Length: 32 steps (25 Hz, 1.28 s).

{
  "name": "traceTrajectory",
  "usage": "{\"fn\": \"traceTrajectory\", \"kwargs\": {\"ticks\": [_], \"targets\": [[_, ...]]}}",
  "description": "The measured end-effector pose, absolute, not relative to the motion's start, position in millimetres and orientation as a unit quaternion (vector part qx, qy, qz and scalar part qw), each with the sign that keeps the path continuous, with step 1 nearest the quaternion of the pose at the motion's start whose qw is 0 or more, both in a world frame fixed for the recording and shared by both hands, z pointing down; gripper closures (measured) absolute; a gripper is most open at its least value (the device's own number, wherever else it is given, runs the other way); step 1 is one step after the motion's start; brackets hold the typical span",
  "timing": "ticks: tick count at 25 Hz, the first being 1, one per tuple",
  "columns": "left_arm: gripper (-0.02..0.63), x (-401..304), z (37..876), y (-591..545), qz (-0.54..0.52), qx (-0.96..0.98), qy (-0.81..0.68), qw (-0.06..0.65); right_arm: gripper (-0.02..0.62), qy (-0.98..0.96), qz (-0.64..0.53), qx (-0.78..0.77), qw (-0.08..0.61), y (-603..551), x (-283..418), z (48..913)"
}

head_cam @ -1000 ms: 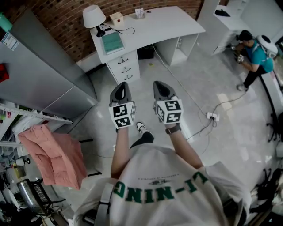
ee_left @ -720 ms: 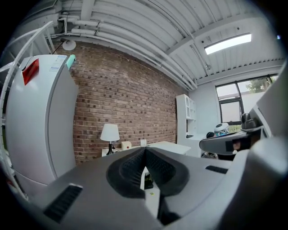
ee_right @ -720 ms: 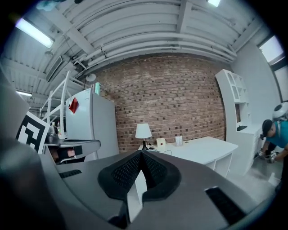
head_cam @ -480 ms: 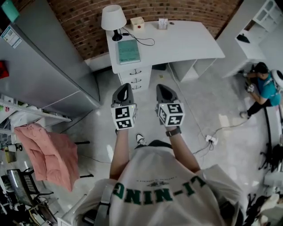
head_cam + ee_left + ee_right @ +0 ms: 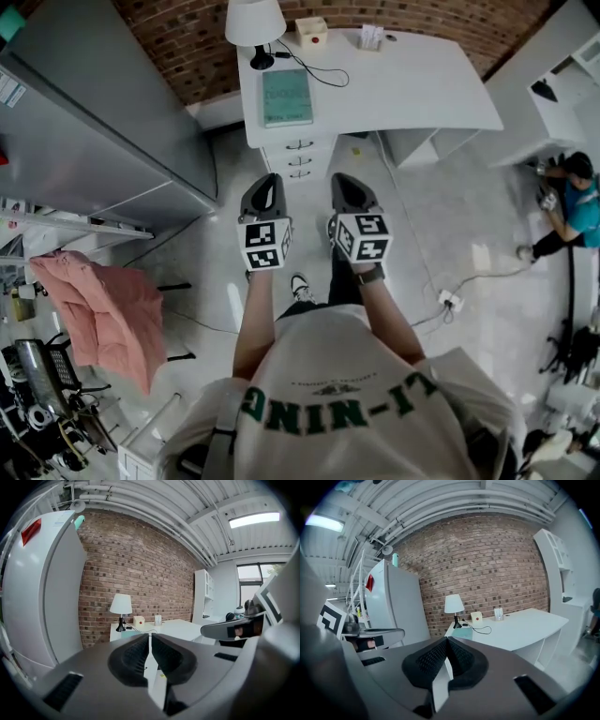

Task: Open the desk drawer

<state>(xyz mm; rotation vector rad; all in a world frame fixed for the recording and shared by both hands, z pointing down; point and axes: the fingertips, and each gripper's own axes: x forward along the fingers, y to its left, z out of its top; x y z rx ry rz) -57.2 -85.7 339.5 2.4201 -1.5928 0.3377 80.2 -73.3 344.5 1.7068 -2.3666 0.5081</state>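
A white desk stands against the brick wall, with a stack of three shut drawers under its left end. Both grippers are held side by side in front of the person, short of the drawers and apart from them. My left gripper is shut with nothing between its jaws. My right gripper is likewise shut and empty. In the left gripper view the desk shows beyond the left gripper; in the right gripper view the desk lies past the right gripper.
On the desk are a white lamp, a teal book, a small box and a cable. A grey fridge stands to the left, a pink cloth at lower left. A floor cable and power strip lie right; a person crouches far right.
The desk and its drawers have drawn closer to the grippers and shifted right in the head view as the person walks toward them. Both grippers stay shut.
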Motion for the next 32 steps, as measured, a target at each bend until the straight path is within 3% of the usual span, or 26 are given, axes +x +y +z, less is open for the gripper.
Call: {"fn": "traceTrajectory", "kwargs": {"ticks": [23,32], "targets": [[0.604,-44.3,499.0,-143.0,0.148,0.779,-0.553,0.255,0.592,-0.798,0.235,0.523,0.183,-125.1,84.1,474.8],[0.581,-39.6,576.5,-158.7,0.138,0.751,-0.551,0.336,0.592,-0.799,0.248,0.518,0.176,-142.1,79.9,519.3]]}}
